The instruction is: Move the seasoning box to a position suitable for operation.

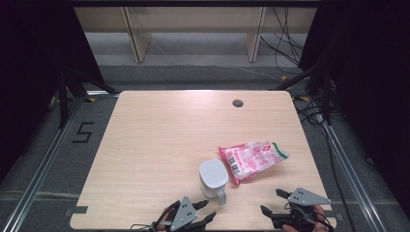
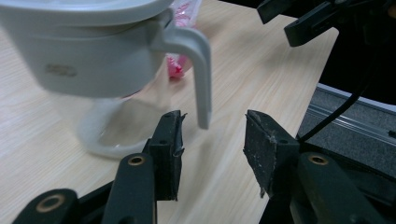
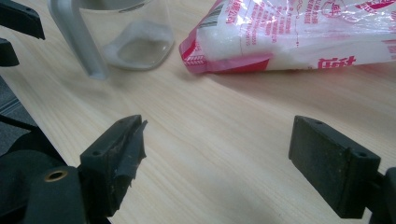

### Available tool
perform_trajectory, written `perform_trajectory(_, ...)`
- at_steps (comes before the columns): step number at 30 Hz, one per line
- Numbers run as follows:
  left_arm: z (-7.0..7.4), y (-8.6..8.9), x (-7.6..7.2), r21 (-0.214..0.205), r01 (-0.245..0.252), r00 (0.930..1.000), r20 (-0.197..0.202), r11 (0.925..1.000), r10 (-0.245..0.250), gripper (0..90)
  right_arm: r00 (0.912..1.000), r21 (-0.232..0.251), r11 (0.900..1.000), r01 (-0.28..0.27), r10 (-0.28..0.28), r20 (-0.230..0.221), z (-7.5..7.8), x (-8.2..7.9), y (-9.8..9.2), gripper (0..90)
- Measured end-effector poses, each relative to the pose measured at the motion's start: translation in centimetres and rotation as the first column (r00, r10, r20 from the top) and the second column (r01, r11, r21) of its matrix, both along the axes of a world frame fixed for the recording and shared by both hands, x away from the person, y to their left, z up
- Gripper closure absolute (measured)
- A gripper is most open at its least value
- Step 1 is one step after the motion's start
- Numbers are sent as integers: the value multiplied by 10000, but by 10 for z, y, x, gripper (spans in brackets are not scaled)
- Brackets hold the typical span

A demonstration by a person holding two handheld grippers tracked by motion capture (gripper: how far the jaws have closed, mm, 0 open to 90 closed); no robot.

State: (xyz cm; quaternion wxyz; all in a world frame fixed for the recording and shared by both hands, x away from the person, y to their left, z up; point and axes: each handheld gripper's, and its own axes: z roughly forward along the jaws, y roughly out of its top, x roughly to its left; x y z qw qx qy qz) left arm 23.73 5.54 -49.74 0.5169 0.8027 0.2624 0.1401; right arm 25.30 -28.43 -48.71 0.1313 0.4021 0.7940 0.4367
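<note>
white jug and pink bag on the counter [image 1: 145, 145]
jug [image 1: 213, 180] near the front edge, handle toward the released left tool [image 1: 203, 211]; pink bag [image 1: 252, 159] lies lengthwise right and slightly away; right tool [image 1: 273, 201] released too.

I am counting one white jug [image 1: 213, 178] with a grey handle and one pink-and-white plastic bag [image 1: 252, 160] lying on one wooden table [image 1: 159, 145]. I am also seeing two grippers (both mine): the left gripper [image 1: 205, 211] and the right gripper [image 1: 273, 201].
</note>
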Motion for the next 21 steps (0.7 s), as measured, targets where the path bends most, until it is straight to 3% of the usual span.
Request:
perform_trajectory(8,-1,-22,12,193,-200,9998,-84,9996,202,590,9995,-107,9998,-195,197,234,-1,3,-1,192)
perform_trajectory(10,-2,-25,17,205,-314,9995,-87,9993,316,585,10000,-102,9999,-33,32,-82,-1,0,0,192)
perform_trajectory(11,-2,-26,18,185,-398,9992,-99,9990,400,585,9999,-179,9998,-113,114,71,-1,1,-1,192)
perform_trajectory(12,-2,-28,20,126,-358,9993,-119,9993,360,585,10000,-91,9999,-52,51,-57,0,0,-1,193)
perform_trajectory(13,-3,-30,21,102,-401,9991,-118,9991,402,585,9995,-113,9998,-190,193,242,-1,3,-2,193)
perform_trajectory(14,-3,-32,22,163,-418,9990,-146,9990,421,585,9996,-158,9997,-208,211,192,-1,3,-2,193)
perform_trajectory(15,-4,-35,23,14,-462,9987,-195,9989,462,584,9998,-97,9999,-26,24,-192,-1,0,0,193)
perform_trajectory(16,-3,-35,25,152,-456,9988,-169,9988,459,585,9998,-149,9998,-155,156,88,-2,2,0,193)
perform_trajectory(18,-4,-38,25,-15,-449,9988,-180,9990,449,590,9999,-154,9998,-109,111,132,-2,2,0,193)
perform_trajectory(19,-4,-42,27,57,-516,9986,-106,9987,516,594,9998,-68,9998,-194,193,-71,-1,1,1,194)
perform_trajectory(20,-4,-42,28,116,-590,9982,-77,9982,591,597,9994,-251,9994,-230,237,254,-3,4,0,194)
perform_trajectory(21,-4,-44,28,8,-578,9983,-53,9983,578,602,9995,-254,9995,-210,216,229,-3,4,0,194)
